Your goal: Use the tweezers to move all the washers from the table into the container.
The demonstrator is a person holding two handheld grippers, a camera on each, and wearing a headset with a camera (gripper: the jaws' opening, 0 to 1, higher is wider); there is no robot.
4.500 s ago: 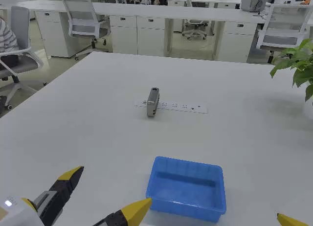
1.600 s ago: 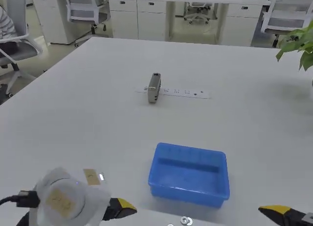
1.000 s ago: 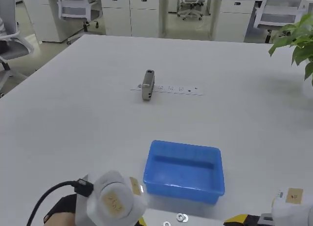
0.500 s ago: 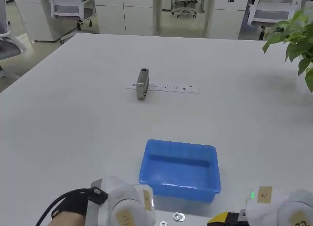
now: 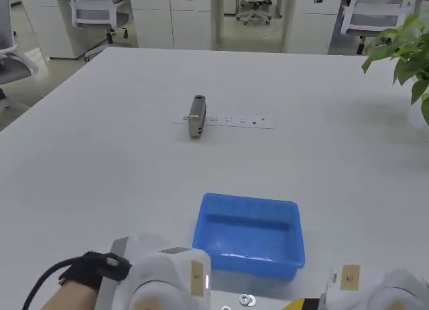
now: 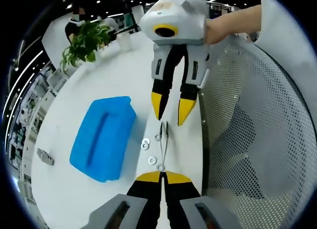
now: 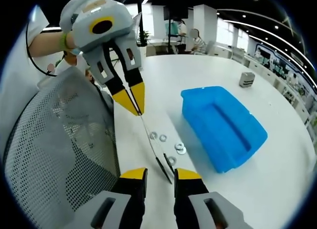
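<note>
Thin metal tweezers (image 6: 162,148) lie along the table's near edge, with my left gripper (image 6: 162,177) shut on their back end. Their dark tips (image 7: 166,172) reach between the jaws of my right gripper (image 7: 161,175), which stands open around them. The two grippers face each other: the right gripper (image 6: 171,107) hangs over the tweezers' far end, and the left gripper (image 7: 134,102) pinches the tweezers (image 7: 151,140). Several washers (image 6: 145,142) (image 7: 179,148) (image 5: 248,300) lie on the table beside the tweezers. The blue container (image 5: 249,233) (image 6: 101,137) (image 7: 223,125) sits just beyond them.
A white power strip (image 5: 231,121) with a grey adapter (image 5: 196,115) lies mid-table. A green plant (image 5: 402,52) stands at the far right. A mesh chair (image 6: 247,120) (image 7: 64,135) is close behind the table's near edge. Office chairs and desks stand beyond the table.
The left gripper's jaws were open 4.5 s ago; they are now shut on the tweezers. Both grippers have dropped to the table's near edge. The head view tilted down, bringing the washers in.
</note>
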